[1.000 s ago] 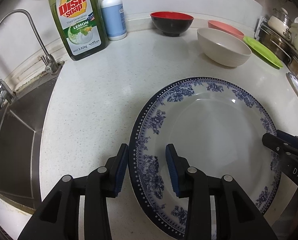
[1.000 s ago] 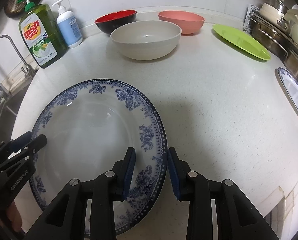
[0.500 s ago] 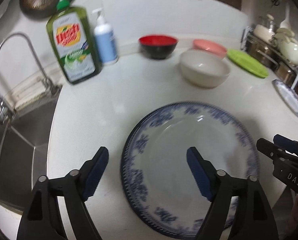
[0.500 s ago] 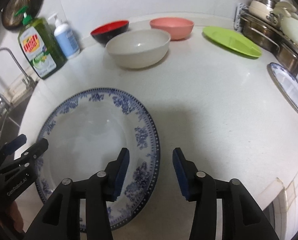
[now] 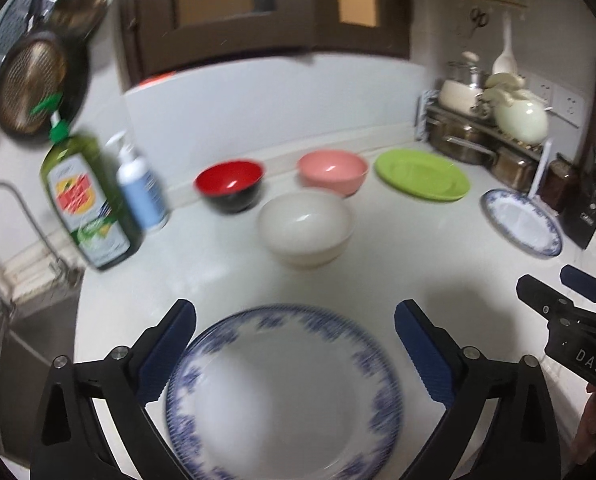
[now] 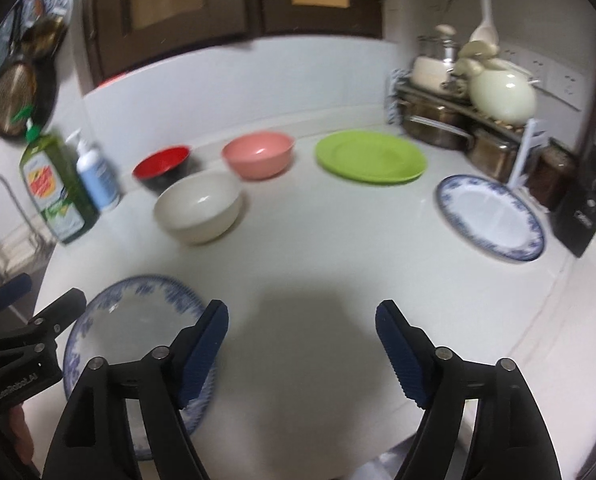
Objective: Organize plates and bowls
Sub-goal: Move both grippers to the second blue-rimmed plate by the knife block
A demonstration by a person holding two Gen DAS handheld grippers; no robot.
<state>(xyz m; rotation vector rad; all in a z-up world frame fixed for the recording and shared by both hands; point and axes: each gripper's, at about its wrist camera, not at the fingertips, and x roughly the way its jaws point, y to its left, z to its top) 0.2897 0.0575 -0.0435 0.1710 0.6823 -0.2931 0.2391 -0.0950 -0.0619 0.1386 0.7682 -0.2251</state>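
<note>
Nearest, left gripper (image 5: 294,344) spread wide, holding nothing, hanging above the near blue-patterned plate (image 5: 286,392), which lies flat on the white counter (image 5: 418,264) at its near edge, framed between the two blue pads

Right gripper (image 6: 302,344) likewise wide apart and empty, poised over bare counter just right of that plate; left pad overlapping the plate's right rim in the right wrist view, contact not evident

Farther in, cream bowl (image 5: 306,232) upright in mid-counter, a little left of centre; straight ahead of the left gripper, ahead and leftward of the right one

Behind it, red-and-black bowl (image 5: 230,188) to the left and pink bowl (image 5: 332,172) to the right, near the back wall, apart from each other

Right of the pink bowl, green plate (image 6: 370,156) flat; nearer and further right, second blue-patterned plate (image 6: 490,216), close to the metal rack (image 6: 458,128)

At far left, dish soap bottle (image 5: 86,200) and white pump bottle (image 5: 140,188) beside the sink tap (image 5: 14,216)

Probably between steps: one plate set down, the rest unsorted. Key relation: remaining plates lie ahead and to the right, nearer the right gripper; the three bowls lie ahead and left, nearer the left gripper. Round pieces, so no long axis to align; rim grip from any side
</note>
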